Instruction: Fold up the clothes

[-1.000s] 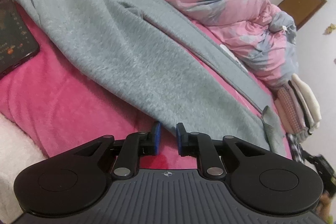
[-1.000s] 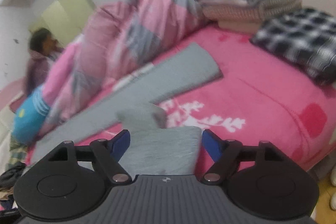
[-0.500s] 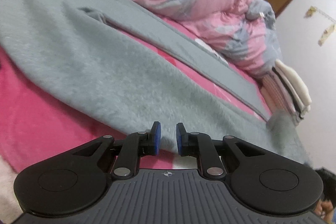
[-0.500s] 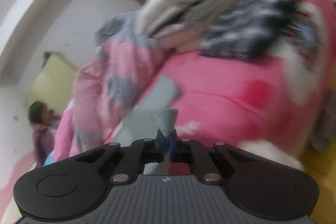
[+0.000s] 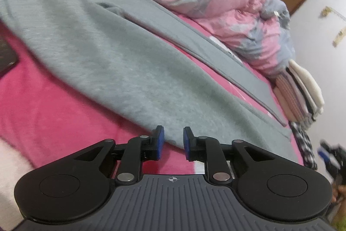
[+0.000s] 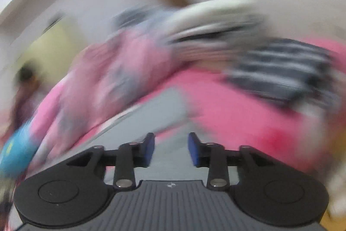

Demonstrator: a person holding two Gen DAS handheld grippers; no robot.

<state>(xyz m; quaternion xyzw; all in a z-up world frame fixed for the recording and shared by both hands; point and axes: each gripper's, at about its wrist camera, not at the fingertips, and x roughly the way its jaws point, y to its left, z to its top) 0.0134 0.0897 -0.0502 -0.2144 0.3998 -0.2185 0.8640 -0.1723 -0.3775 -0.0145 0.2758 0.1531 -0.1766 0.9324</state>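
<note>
Grey sweatpants (image 5: 129, 62) lie spread along the pink bed sheet (image 5: 54, 118), with the drawstring waist at the far left and both legs running to the right. My left gripper (image 5: 173, 141) hovers at the near edge of the closer leg, open by a narrow gap; the fabric edge lies just beyond the fingertips, not pinched. The right wrist view is badly motion-blurred. It shows my right gripper (image 6: 172, 149) open over the grey leg end (image 6: 160, 109), with nothing held.
A crumpled pink and grey duvet (image 5: 227, 8) lies along the far side of the bed. A stack of folded clothes (image 5: 302, 90) and a plaid garment (image 6: 281, 75) sit beyond the leg ends. A dark flat device (image 5: 6, 55) lies at the left edge.
The right gripper closed on the turned-up cuff half a second ago and has since opened; that cuff now lies flat. The left gripper shifted slightly along the leg, keeping the same gap.
</note>
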